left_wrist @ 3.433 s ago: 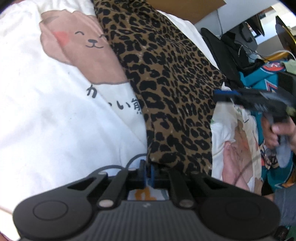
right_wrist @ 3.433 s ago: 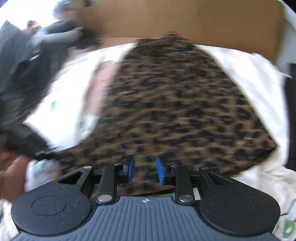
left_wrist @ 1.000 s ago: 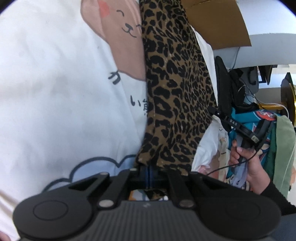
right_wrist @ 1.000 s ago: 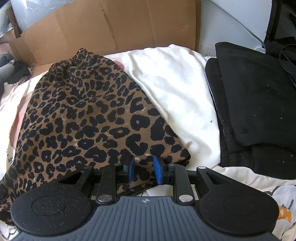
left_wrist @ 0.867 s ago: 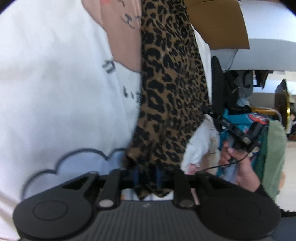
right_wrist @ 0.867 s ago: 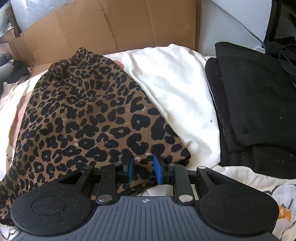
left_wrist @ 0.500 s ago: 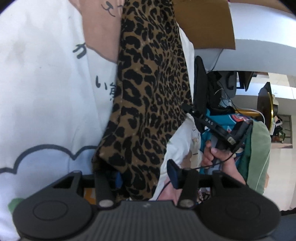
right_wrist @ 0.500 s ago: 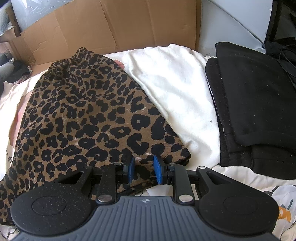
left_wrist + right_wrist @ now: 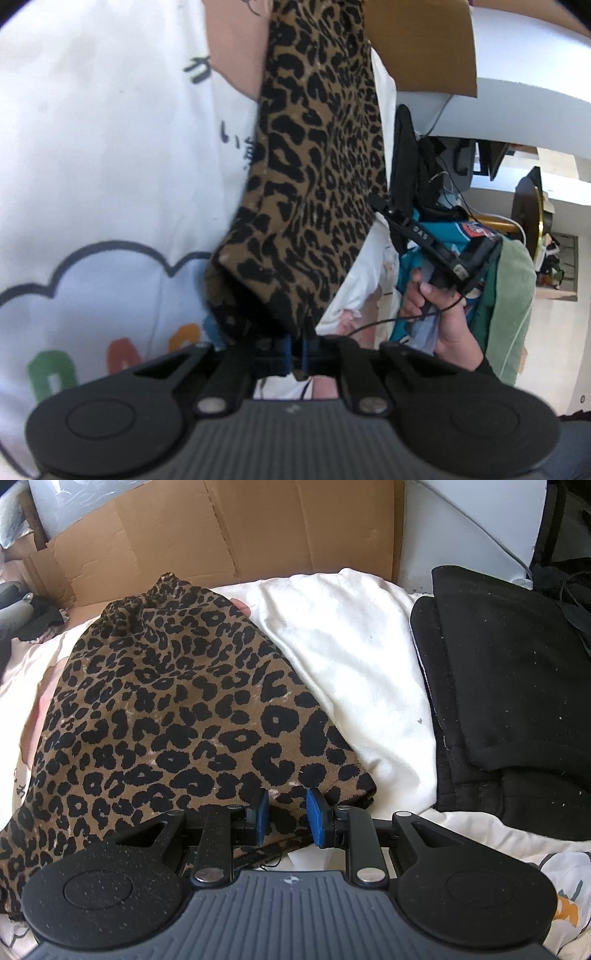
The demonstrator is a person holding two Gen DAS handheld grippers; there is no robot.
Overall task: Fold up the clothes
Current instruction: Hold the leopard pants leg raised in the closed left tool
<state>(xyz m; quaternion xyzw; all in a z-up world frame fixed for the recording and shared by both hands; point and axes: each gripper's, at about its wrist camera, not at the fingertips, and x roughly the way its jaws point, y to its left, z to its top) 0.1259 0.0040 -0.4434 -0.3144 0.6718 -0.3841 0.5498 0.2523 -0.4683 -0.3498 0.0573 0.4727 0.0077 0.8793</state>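
The right gripper (image 9: 283, 816), its 2 blue pads parted, straddles the hem of the leopard garment (image 9: 162, 716) lying on white cloth (image 9: 354, 657), beside black clothes (image 9: 509, 686).

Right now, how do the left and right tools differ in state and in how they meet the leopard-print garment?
The left tool has its blue pads nearly together, pinching a corner of the leopard-print garment, while the right tool has a clear gap between its pads. The left lifts its corner clear of the white sheet; the fabric at the right lies flat between the open pads. Both sit at the garment's near edge.
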